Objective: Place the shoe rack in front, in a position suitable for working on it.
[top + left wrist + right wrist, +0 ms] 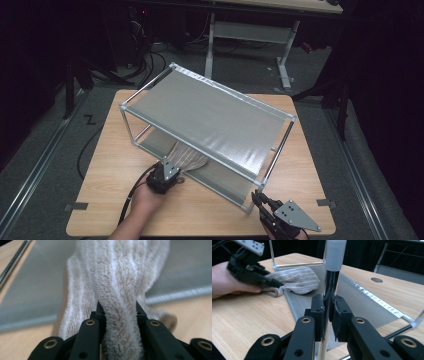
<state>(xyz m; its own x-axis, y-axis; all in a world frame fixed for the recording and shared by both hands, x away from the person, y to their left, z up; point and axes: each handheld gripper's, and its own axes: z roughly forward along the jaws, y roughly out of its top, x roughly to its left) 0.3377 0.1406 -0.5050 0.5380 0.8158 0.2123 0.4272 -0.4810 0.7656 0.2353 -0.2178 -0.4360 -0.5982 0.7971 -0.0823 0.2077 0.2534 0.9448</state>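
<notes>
A metal-framed rack (150,85) with two grey fabric shelves stands slantwise on the wooden table (110,170). A beige striped towel (187,159) lies half on the lower shelf (32,290), under the top shelf (210,117). My left gripper (172,172) is shut on the towel's near end, and a thick fold of towel (117,285) is pinched between its jaws (117,312). My right gripper (256,197) is shut on the rack's near corner post (330,277), just below its white connector (334,255). The right gripper view looks across to the left gripper (272,287) and the towel (297,280).
The rack takes up most of the table's middle; bare wood lies at the front left (100,200) and the far right (387,290). A hand (227,282) holds the left gripper. Beyond the table are a dark floor, cables (145,65) and another table's legs (285,55).
</notes>
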